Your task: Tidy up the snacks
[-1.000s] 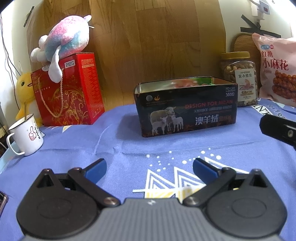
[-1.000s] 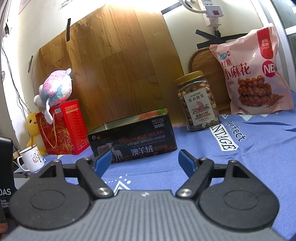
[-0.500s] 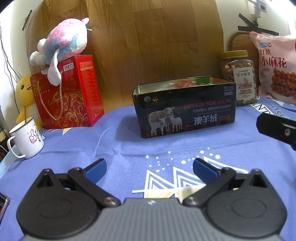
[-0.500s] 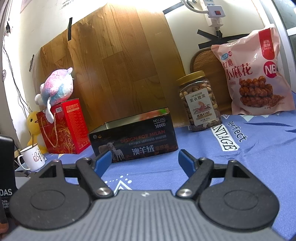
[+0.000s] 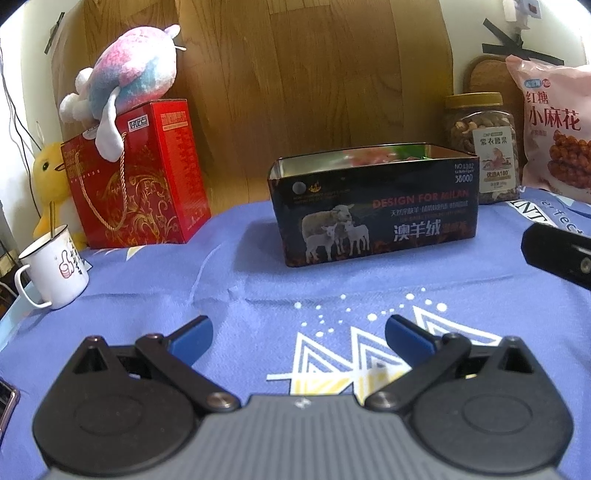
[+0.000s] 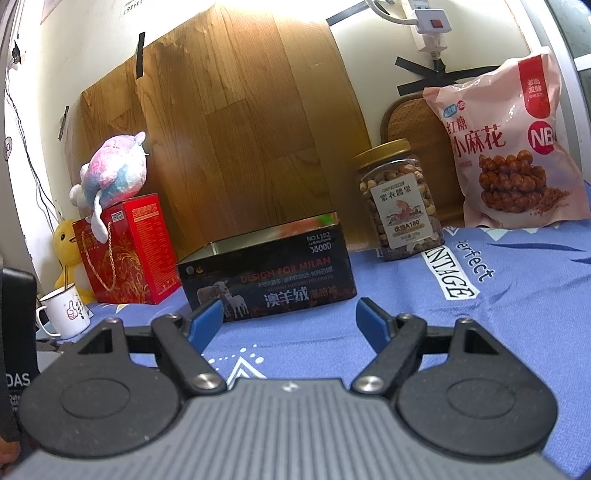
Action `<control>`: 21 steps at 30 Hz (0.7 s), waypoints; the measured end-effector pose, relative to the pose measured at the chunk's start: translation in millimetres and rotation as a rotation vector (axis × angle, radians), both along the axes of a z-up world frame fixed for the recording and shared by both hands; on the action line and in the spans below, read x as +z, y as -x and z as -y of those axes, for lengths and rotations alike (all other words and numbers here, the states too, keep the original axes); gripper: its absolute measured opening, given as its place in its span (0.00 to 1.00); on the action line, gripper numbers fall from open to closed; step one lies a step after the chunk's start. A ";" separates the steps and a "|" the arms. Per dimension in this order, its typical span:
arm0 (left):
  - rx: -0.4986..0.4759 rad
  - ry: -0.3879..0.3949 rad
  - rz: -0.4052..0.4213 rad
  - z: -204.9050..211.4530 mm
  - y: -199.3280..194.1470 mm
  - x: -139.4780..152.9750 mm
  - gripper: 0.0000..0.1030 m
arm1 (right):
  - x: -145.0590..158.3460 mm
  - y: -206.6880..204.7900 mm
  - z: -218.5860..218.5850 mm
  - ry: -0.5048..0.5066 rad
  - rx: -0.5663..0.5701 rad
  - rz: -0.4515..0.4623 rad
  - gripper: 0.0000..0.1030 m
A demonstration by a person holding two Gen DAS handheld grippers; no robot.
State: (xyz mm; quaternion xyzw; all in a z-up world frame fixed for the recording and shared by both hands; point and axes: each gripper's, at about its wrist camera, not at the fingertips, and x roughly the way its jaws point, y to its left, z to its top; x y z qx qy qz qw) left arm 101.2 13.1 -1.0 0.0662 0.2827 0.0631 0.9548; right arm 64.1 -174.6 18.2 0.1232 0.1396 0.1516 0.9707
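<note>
I am holding my left gripper low over the blue printed cloth, its blue-tipped jaws spread wide and gripping nothing. My right gripper is hovering the same way, wide apart and empty; in the left wrist view only a black part of it is poking in at the right edge.

Just beyond both sets of fingers, the open black tin with the sheep picture is sitting on the cloth. The left wrist view is catching a blur of red and green inside it; what those contents are I cannot tell. The right wrist view is showing little more than the rim.

To the left, a white enamel mug is standing near a red gift box with a pink-and-blue plush toy lying on top and a yellow plush duck behind.

Farther back on the right, a gold-lidded jar of nuts and a pink bag of fried dough twists are standing by the wall. Only the right wrist view is showing the white power strip above them.
</note>
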 end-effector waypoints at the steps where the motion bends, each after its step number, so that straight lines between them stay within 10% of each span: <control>1: -0.002 0.002 -0.002 -0.3 -0.1 0.0 1.00 | 0.0 -0.2 -0.1 0.001 0.001 -0.001 0.79; 21: -0.009 -0.010 0.000 1.3 0.4 -0.6 1.00 | -0.1 -0.5 0.1 0.000 0.003 -0.001 0.79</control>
